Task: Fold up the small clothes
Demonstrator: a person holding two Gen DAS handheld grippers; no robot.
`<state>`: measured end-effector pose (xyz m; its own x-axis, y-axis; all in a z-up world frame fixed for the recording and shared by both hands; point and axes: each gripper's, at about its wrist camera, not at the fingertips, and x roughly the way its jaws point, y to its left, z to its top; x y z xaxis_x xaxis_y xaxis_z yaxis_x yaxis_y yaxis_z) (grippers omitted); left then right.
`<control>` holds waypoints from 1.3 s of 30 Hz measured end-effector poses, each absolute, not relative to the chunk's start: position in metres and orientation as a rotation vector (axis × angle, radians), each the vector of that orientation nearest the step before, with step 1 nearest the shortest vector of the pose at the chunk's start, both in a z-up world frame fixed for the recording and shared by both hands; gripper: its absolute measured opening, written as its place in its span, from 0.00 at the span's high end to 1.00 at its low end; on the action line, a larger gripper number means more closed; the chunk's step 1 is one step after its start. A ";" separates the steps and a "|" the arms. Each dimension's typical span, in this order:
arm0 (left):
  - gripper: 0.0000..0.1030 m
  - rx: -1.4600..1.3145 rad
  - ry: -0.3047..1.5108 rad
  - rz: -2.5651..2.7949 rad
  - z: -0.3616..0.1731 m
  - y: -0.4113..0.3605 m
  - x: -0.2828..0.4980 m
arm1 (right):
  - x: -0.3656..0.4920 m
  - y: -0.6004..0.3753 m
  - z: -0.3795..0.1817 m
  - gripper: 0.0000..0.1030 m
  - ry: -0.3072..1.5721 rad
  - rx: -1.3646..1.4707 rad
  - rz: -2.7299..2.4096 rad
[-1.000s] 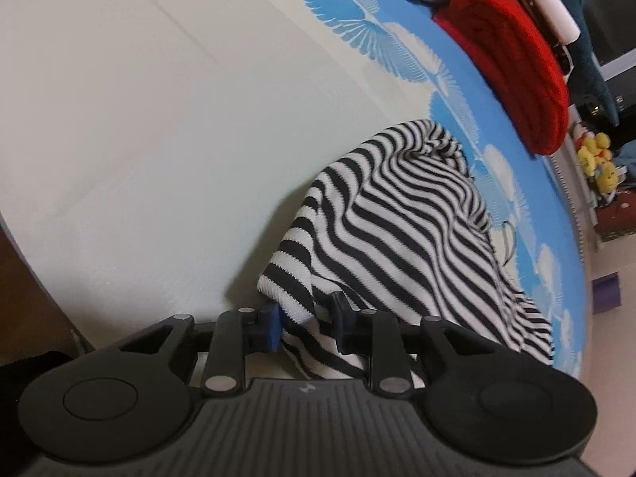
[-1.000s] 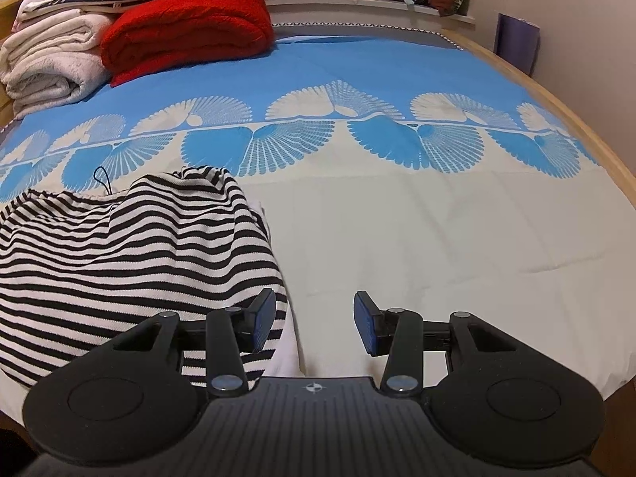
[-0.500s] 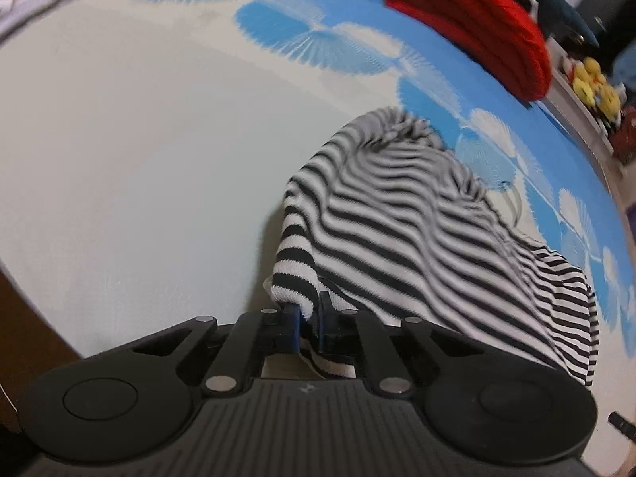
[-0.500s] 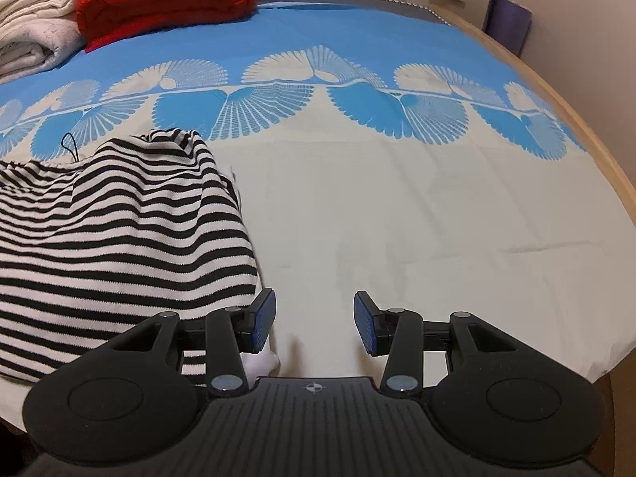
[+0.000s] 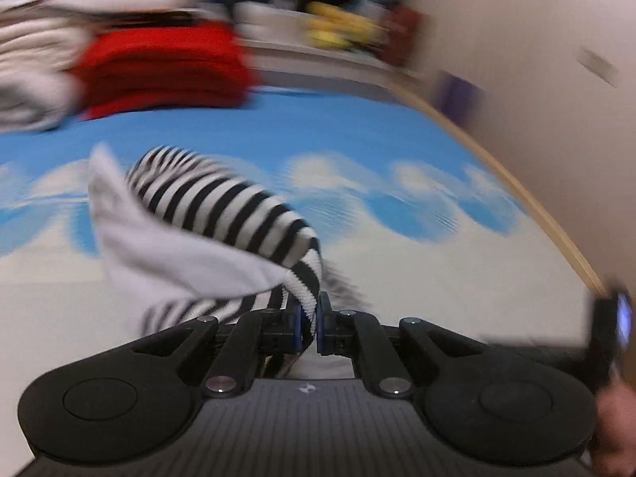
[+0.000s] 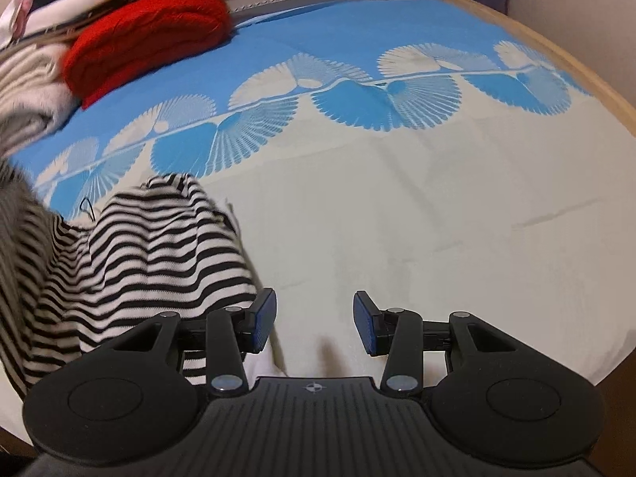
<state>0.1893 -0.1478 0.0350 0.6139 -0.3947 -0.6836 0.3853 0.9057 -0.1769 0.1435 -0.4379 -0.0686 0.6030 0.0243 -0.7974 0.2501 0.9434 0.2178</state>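
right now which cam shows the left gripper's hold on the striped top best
The left wrist view: the left gripper is shut on the striped top's ribbed edge, though motion blurs it. The right wrist view shows the top's body draped on the bed, not that grip.

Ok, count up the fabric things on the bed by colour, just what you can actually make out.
Black and white striped: 1, the striped garment, a corner pinched in the left gripper.
Red: 1, the folded red knit.
Cream or white: at least 1, the folded pile beside it; it is too blurred to separate.
Total: 3 at least.
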 end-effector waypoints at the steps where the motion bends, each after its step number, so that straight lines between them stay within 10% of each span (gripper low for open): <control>1: 0.93 0.026 0.802 -0.516 0.023 -0.174 0.180 | 0.141 -0.445 -0.068 0.57 0.909 0.341 -0.143; 10: 0.63 0.103 0.889 -0.679 -0.017 -0.202 0.168 | 0.121 -0.494 -0.068 0.57 0.828 0.526 -0.162; 22: 0.63 0.094 0.873 -0.428 -0.030 -0.019 0.189 | 0.149 -0.429 -0.072 0.73 0.857 0.405 0.038; 37: 0.60 0.098 0.861 -0.462 -0.040 -0.016 0.180 | 0.196 -0.372 -0.119 0.52 1.113 0.429 0.063; 39: 0.60 0.043 0.874 -0.449 -0.043 -0.012 0.185 | 0.199 -0.362 -0.118 0.79 1.103 0.392 0.086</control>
<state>0.1845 -0.0124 -0.0429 0.5549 -0.3629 -0.7486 0.3972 0.9062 -0.1449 0.1987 -0.3622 -0.1179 0.4548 0.2600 -0.8518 0.1249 0.9284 0.3500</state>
